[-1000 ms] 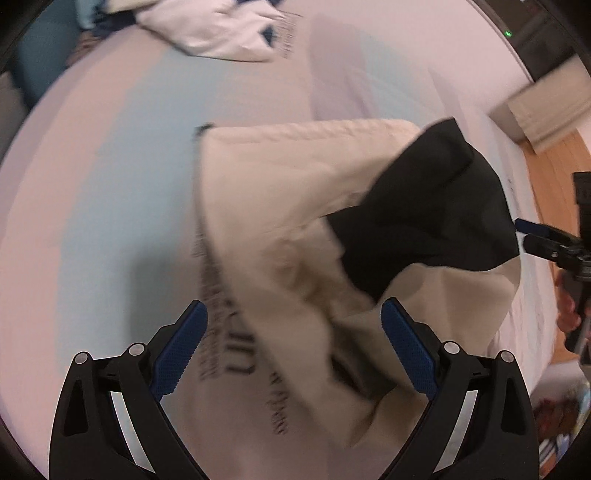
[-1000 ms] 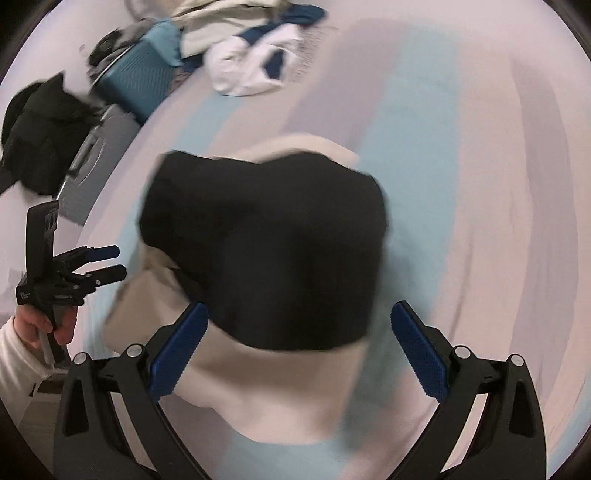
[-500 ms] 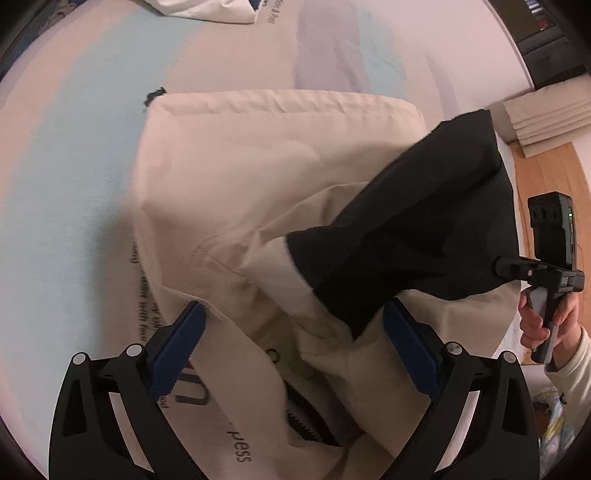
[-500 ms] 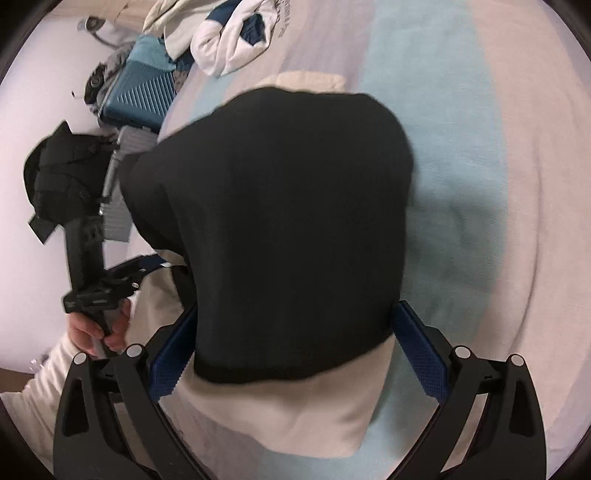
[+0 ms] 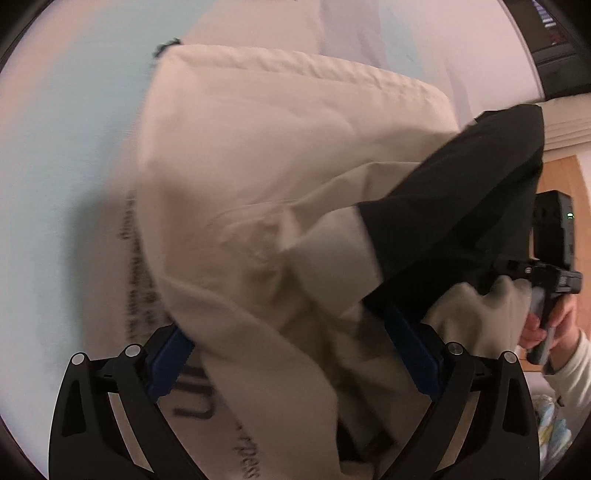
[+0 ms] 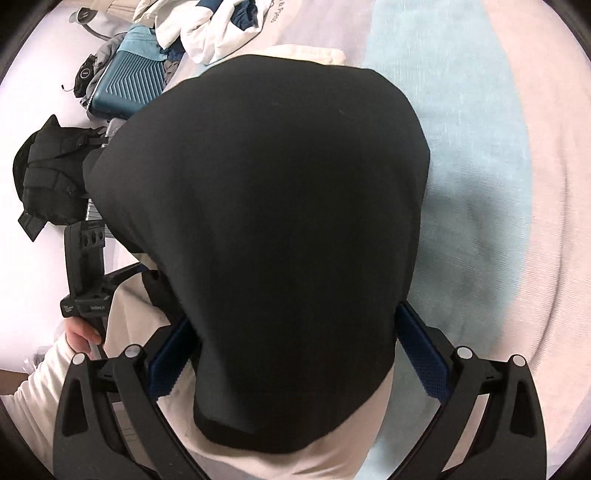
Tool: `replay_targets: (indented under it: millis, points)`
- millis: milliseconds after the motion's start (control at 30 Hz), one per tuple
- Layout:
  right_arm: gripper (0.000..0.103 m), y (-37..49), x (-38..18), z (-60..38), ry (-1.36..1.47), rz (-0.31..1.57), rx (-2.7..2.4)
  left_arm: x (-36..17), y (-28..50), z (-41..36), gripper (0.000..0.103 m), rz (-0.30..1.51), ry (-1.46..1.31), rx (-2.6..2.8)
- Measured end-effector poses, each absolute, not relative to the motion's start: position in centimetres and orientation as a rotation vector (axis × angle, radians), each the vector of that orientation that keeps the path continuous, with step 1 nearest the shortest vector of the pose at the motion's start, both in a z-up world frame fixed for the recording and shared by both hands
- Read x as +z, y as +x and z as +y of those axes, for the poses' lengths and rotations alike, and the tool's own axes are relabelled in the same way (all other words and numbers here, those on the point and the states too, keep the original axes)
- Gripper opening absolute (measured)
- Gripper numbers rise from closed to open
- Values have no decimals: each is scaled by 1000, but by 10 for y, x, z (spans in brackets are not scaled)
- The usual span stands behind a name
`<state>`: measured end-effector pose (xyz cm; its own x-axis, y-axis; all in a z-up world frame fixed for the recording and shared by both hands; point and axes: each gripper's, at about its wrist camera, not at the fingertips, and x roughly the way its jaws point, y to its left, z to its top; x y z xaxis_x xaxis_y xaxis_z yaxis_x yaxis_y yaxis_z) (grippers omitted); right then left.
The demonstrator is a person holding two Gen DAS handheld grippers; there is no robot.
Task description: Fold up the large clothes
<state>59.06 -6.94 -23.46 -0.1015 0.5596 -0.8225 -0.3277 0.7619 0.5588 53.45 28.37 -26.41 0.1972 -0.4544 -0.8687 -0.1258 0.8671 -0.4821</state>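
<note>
Both tongs nearer than before, spread wide, jacket [image 5: 280, 155] now bunched between each pair

I see a bed cover [image 6: 480, 155] striped in pale blue and pink. A teal suitcase [image 6: 129, 85] and a black bag [image 6: 51, 181] sit beside it, and wooden floor [image 5: 565, 177] shows on the far side.

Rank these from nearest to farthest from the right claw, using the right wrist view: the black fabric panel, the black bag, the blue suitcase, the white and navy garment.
1. black fabric panel, lying between the fingers of the right claw.
2. black bag, off to the left.
3. blue suitcase, upper left, past the bag.
4. white and navy garment, at the top edge, farthest.
</note>
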Motion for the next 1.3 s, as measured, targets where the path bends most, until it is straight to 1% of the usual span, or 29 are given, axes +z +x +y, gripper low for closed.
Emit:
replay_targets:
  millis: [333, 433, 600, 700, 767, 900, 967, 1000, 1067, 1100, 1133, 1167, 1200, 1233, 1300]
  points:
    - [97, 587, -239, -58, 198, 1481, 749, -273, 551, 261, 95, 1369, -532, -336]
    - [94, 585, -239, -58, 184, 1469, 757, -283, 564, 251, 96, 1382, -524, -307]
    - [91, 586, -242, -61, 166, 1469, 774, -286, 557, 256, 98, 1370, -518, -262]
    - [93, 588, -246, -62, 168, 1468, 774, -289, 557, 249, 98, 1375, -511, -249]
    - [97, 589, -251, -63, 193, 1473, 766, -288, 554, 243, 98, 1377, -502, -245]
    - [97, 588, -256, -66, 220, 1468, 746, -289, 558, 233, 95, 1362, -506, -247]
    - [97, 588, -257, -66, 228, 1474, 746, -284, 552, 237, 87, 1353, -508, -263]
    - [97, 589, -256, -65, 228, 1477, 749, -283, 551, 233, 85, 1353, -508, -266]
    - [94, 588, -255, -64, 215, 1475, 753, -279, 550, 229, 71, 1356, -500, -278]
    - [90, 589, -253, -64, 213, 1477, 752, -277, 551, 225, 65, 1357, -484, -291]
    - [84, 589, -252, -65, 214, 1478, 751, -277, 552, 223, 55, 1362, -477, -296]
    - [80, 589, -249, -66, 216, 1474, 754, -277, 553, 222, 47, 1366, -471, -303]
    - [70, 588, -246, -66, 214, 1465, 761, -281, 554, 223, 43, 1368, -466, -307]
    - [62, 587, -243, -68, 217, 1460, 769, -282, 555, 221, 36, 1368, -456, -313]
    - [53, 586, -239, -71, 235, 1455, 777, -283, 556, 217, 31, 1367, -454, -325]
